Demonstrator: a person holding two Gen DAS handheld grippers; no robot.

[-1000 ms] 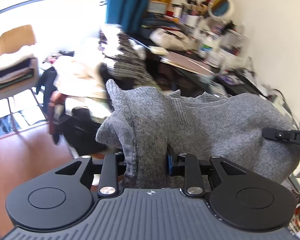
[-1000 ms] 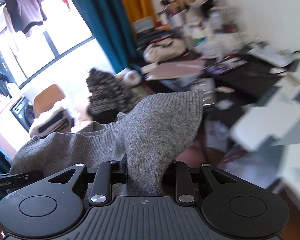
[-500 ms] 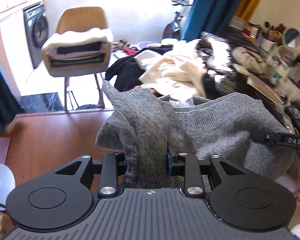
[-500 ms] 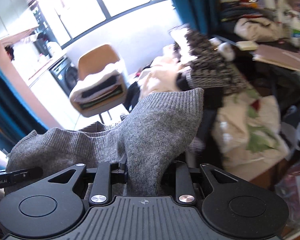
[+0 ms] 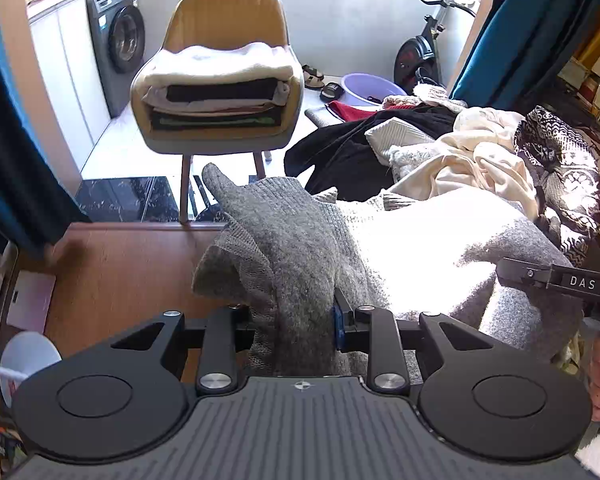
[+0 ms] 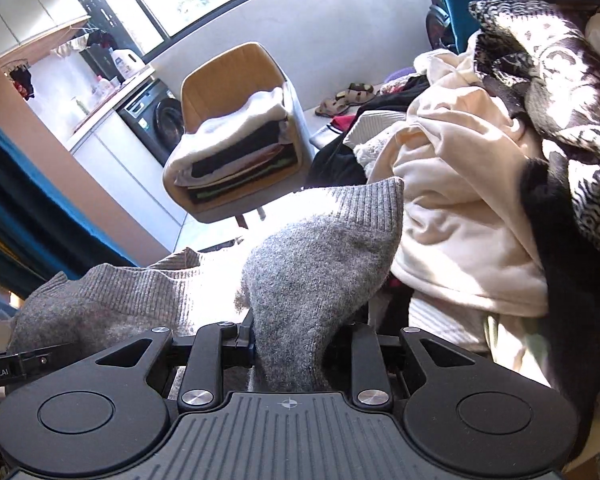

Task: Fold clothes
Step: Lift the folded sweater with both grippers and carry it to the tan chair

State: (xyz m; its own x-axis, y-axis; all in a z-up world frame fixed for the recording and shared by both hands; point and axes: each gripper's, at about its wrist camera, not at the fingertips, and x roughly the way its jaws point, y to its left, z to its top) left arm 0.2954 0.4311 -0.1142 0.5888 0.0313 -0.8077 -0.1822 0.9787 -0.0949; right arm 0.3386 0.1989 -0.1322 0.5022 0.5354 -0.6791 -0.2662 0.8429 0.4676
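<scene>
Both my grippers, left gripper (image 5: pixel 296 320) and right gripper (image 6: pixel 296 344), pinch one grey knitted wool sweater (image 5: pixel 420 248) stretched between them, jaws clamped on fabric.

Two wrist cameras, both riding low behind their own fingers and facing the same far corner.

My left view looks straight out over the left gripper (image 5: pixel 294 320) at the chair (image 5: pixel 220 80), level and centred; my right view sits over the right gripper (image 6: pixel 296 344), tilted, pressed close against the clothes heap (image 6: pixel 480 200) on its right. Both share the chair, the washing machine (image 5: pixel 120 36), the heap, and the grey sweater (image 5: pixel 380 248) right at the lens.
</scene>
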